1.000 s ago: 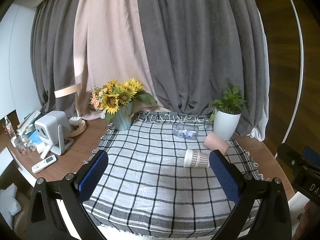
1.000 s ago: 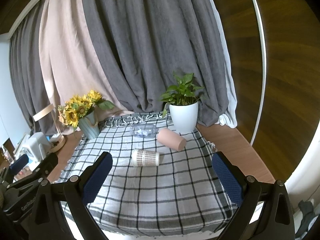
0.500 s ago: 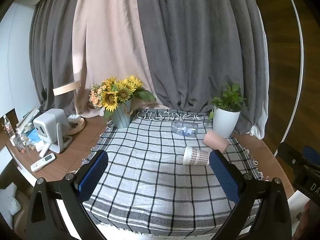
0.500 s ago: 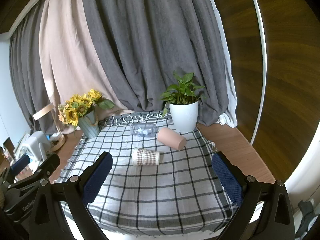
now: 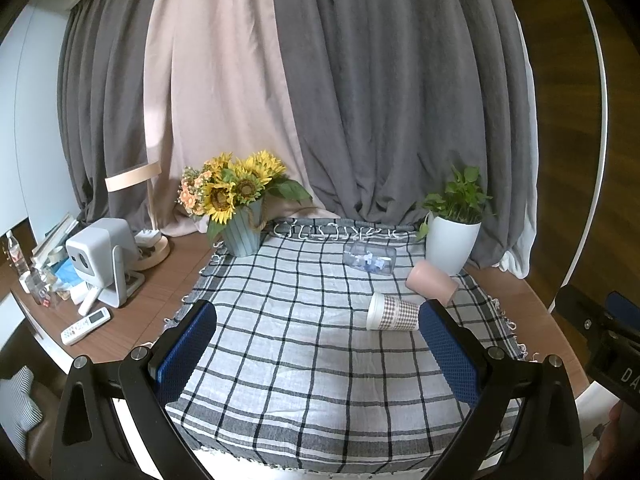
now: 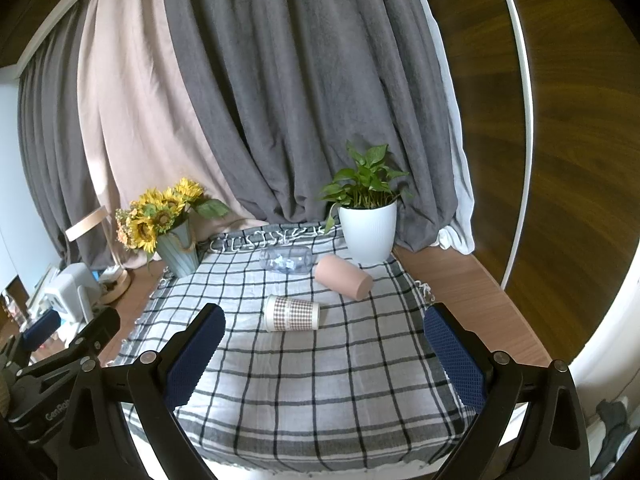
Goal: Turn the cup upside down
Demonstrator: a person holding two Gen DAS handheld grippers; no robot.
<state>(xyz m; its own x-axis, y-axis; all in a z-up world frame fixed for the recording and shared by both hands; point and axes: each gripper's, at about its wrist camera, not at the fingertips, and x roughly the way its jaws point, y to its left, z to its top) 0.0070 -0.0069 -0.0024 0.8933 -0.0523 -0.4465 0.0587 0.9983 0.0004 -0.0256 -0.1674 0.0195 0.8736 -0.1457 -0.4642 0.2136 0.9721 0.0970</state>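
Observation:
Three cups lie on their sides on the checked cloth (image 5: 300, 344): a brown-checked paper cup (image 5: 392, 317) (image 6: 291, 313), a pink cup (image 5: 432, 282) (image 6: 343, 277) and a clear plastic cup (image 5: 370, 258) (image 6: 285, 260). My left gripper (image 5: 318, 350) is open and empty above the cloth's near part, with the paper cup just beyond its right finger. My right gripper (image 6: 324, 354) is open and empty, with the paper cup ahead between its fingers. The left gripper also shows at the lower left of the right wrist view.
A sunflower vase (image 5: 240, 236) (image 6: 178, 252) stands at the cloth's back left and a white plant pot (image 5: 452, 244) (image 6: 368, 232) at the back right. A projector (image 5: 100, 256), a remote (image 5: 86, 325) and clutter sit on the left of the wooden table (image 6: 460, 292). Curtains hang behind.
The left wrist view has tilted slightly, so the table sits a little higher in frame. The cups have not moved and both grippers stay open.

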